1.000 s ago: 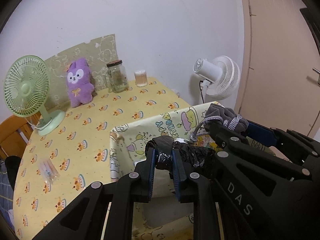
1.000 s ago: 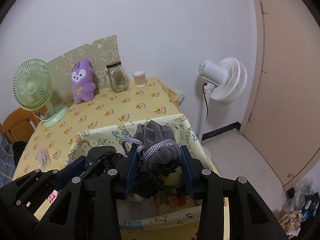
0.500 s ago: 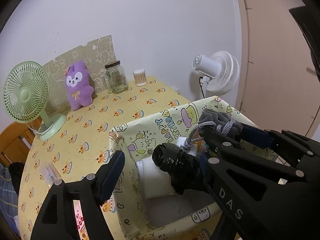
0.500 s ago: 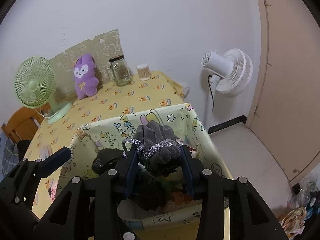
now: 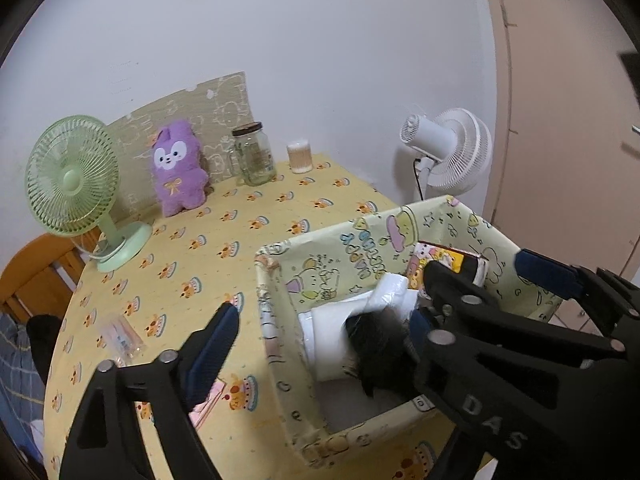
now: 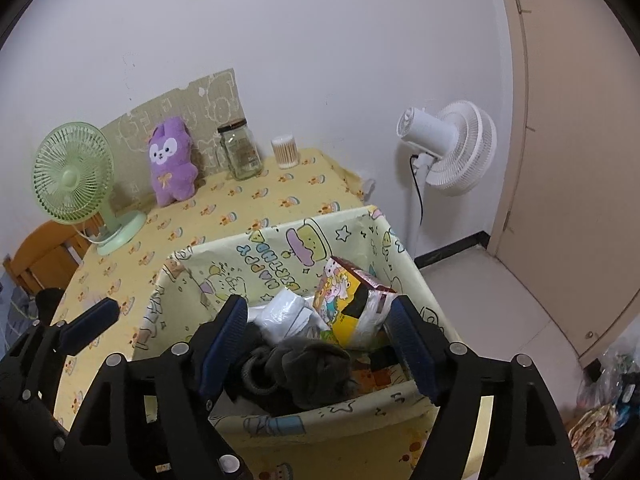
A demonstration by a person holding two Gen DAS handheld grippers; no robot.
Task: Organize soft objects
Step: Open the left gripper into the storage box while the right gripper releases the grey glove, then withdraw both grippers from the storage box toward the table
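Observation:
A yellow cartoon-print fabric box point(image 6: 280, 248) point(image 5: 276, 312) stands on the table. Inside it lie a grey soft bundle with a cord point(image 6: 308, 368), a black soft item point(image 5: 376, 344), white folded packets point(image 6: 288, 316) and a colourful snack bag point(image 6: 352, 308). My right gripper point(image 6: 320, 348) is open above the box, its fingers either side of the grey bundle. My left gripper point(image 5: 320, 320) is open wide over the box's left wall. A purple plush toy point(image 5: 178, 172) point(image 6: 170, 164) sits upright at the back of the table.
A green desk fan point(image 5: 76, 184) stands at the back left, a glass jar point(image 5: 254, 154) and a cotton-swab pot point(image 5: 299, 157) by the wall. A small clear packet point(image 5: 122, 338) lies on the tablecloth. A white floor fan point(image 6: 448, 144) stands beyond the table's right edge.
Both grippers opened. The left let go of the black item and the right let go of the grey bundle; both now lie in the box. The grippers have drawn back a little.

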